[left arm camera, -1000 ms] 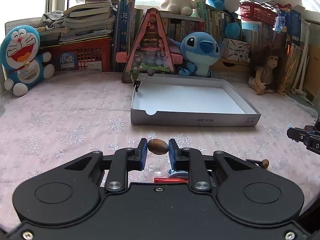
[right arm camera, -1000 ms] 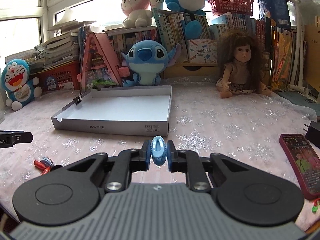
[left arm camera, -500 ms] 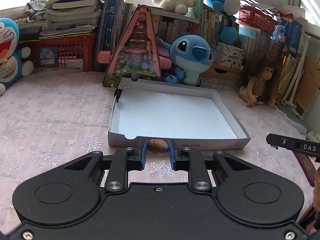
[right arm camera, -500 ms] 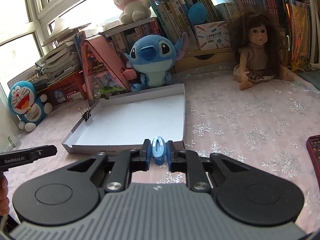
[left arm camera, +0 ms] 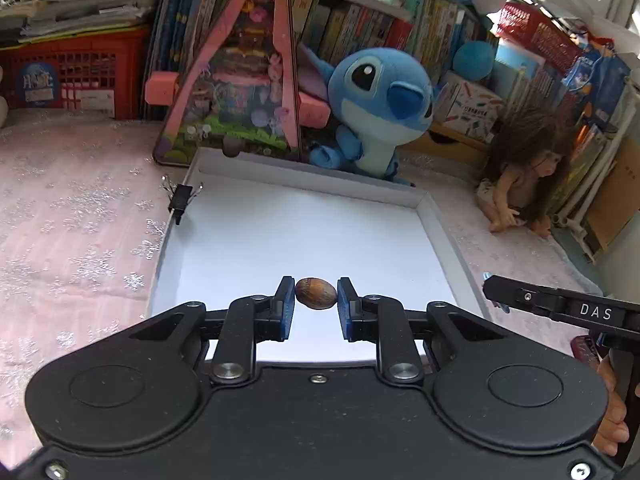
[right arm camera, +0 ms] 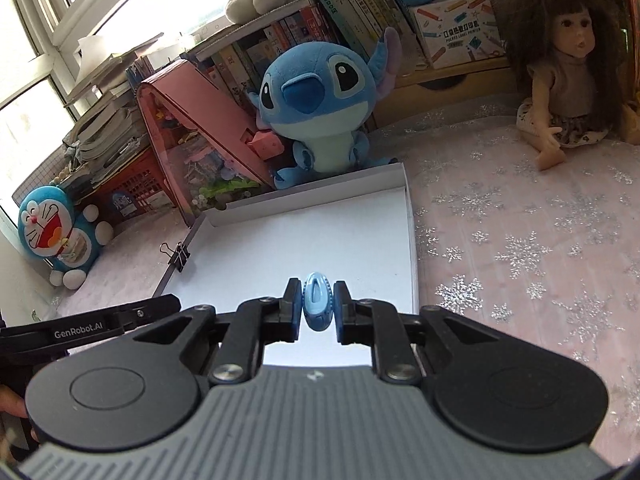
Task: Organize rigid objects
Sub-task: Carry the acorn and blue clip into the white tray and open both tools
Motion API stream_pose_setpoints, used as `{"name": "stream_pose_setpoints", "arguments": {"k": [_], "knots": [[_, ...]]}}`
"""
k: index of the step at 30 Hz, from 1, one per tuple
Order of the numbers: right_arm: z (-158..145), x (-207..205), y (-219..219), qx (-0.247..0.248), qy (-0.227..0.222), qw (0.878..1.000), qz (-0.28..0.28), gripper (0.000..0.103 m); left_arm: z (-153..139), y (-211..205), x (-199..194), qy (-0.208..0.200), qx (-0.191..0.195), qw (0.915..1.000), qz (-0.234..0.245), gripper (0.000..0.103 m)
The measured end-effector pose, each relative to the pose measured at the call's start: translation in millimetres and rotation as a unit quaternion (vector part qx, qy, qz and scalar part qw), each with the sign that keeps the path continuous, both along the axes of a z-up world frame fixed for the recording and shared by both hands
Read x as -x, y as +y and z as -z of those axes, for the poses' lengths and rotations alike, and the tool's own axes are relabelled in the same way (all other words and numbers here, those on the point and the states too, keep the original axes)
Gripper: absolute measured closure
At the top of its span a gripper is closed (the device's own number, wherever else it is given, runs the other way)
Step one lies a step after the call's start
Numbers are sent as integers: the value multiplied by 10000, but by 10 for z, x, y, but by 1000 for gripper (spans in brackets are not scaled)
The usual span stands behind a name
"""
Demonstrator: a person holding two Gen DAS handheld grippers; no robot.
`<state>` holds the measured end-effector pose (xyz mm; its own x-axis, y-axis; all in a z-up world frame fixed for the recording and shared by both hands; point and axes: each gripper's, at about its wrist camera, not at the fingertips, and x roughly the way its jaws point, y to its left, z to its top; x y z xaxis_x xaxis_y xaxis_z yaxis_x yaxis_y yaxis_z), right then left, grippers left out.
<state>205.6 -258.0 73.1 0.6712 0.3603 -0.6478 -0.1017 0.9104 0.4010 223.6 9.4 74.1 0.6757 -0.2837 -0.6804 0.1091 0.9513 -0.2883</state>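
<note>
place: home, child's room | evidence: plush toys, doll, crammed bookshelf, snowflake tablecloth

My two wrist cameras look steeply down, close above the white tray, which both share.

Below my two grippers the white floor of the shallow tray lies bare, so there is room to come down almost anywhere inside it. Its low walls ring that space, and a black binder clip stands up on the left wall near the far corner. Straight past the far wall the way is blocked by the pink triangular toy house and the blue plush, both just beside the tray. To the right, the snowflake tablecloth is open as far as the seated doll. My right gripper's finger reaches in near the tray's right wall.
</note>
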Motion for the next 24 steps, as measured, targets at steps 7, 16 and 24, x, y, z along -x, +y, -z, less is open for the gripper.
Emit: {"name": "stream_pose_setpoints", "arguments": {"k": [7, 16, 24], "knots": [[276, -352, 146, 265, 271, 9993, 69, 83, 256, -147, -393, 187, -214, 9996, 14, 82], [485, -482, 230, 435, 362, 9983, 109, 83, 432, -214, -504, 305, -316, 9990, -2, 82], [554, -492, 259, 552, 350, 9978, 82, 83, 511, -245, -508, 380, -383, 9985, 5, 82]]}}
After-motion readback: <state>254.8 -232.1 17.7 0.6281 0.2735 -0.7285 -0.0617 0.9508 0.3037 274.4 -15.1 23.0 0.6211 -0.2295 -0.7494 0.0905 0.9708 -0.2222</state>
